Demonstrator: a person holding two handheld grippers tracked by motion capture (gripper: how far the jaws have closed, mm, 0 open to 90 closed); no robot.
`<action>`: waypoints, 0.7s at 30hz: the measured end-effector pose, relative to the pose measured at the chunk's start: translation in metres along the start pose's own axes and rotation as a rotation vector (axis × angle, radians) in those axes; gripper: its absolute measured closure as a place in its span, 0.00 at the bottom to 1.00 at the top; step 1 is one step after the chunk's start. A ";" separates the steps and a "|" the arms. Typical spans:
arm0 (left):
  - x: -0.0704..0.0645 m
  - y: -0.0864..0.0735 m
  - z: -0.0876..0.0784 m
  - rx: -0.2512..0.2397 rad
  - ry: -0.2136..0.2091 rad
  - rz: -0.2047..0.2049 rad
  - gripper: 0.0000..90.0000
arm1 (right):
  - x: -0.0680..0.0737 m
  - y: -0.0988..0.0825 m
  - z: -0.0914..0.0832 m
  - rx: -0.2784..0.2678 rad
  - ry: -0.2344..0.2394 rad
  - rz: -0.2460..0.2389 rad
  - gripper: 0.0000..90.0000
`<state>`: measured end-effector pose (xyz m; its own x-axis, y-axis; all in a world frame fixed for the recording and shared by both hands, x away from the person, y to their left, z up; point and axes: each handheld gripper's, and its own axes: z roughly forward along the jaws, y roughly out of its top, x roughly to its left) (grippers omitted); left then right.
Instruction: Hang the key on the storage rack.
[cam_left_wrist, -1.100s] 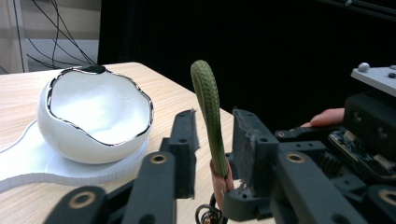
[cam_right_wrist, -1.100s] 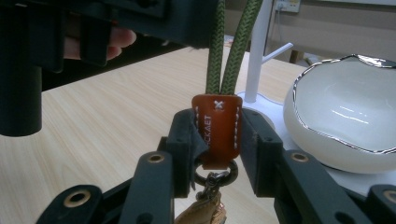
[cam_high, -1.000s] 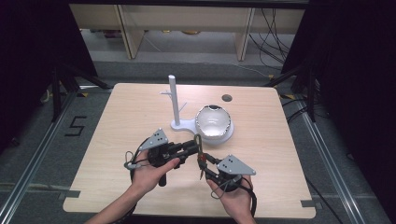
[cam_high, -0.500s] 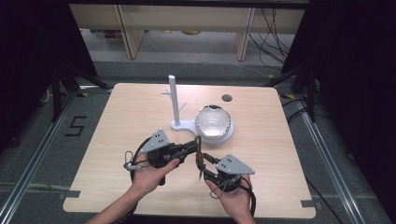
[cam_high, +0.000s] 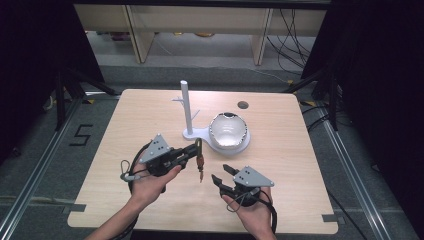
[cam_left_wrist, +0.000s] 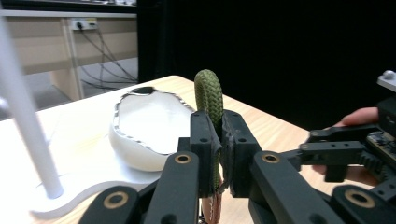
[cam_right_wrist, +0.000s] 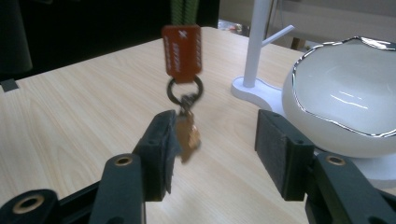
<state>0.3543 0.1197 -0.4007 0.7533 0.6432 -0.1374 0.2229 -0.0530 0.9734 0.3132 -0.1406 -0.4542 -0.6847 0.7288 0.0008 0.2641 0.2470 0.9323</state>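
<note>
Since the earlier frames the right gripper has drawn back from the keychain toward the person's side of the table; its jaws have just been opening and now stand apart, nothing pressed between the pads. In the right gripper view the key hangs blurred just in front of the left pad, free of both.

Left gripper: jaws together, clamped on the green braided loop of the keychain. The loop sticks up above the pads in the left gripper view; the orange tag, ring and key dangle below in the right gripper view. The keychain hangs above the table, between the two grippers, just in front of the white stand.

Surface: light wood-grain table, rectangular, with a small dark round hole near the far edge. On it sit a white post stand with short side pegs on a flat white base, and a white bowl with a silvery wavy rim resting on that base, just right of the post.

Room: grey floor with a "5" marked left of the table, black curtains on both sides, metal rails along the floor, pale wooden shelving at the back with cables trailing down on the right.
</note>
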 end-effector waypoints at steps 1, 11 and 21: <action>0.000 0.000 0.000 0.000 0.000 0.000 0.93 | 0.000 0.000 0.000 0.000 0.000 0.000 0.54; 0.019 0.002 -0.017 -0.007 0.075 0.008 0.93 | -0.006 -0.005 -0.005 0.033 -0.011 0.017 0.54; 0.040 0.005 -0.025 -0.007 0.150 0.017 0.93 | -0.009 -0.014 -0.009 0.043 -0.016 0.017 0.54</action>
<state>0.3699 0.1645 -0.3966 0.6556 0.7494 -0.0926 0.2066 -0.0601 0.9766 0.3093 -0.1560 -0.4636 -0.6688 0.7434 0.0106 0.3048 0.2611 0.9159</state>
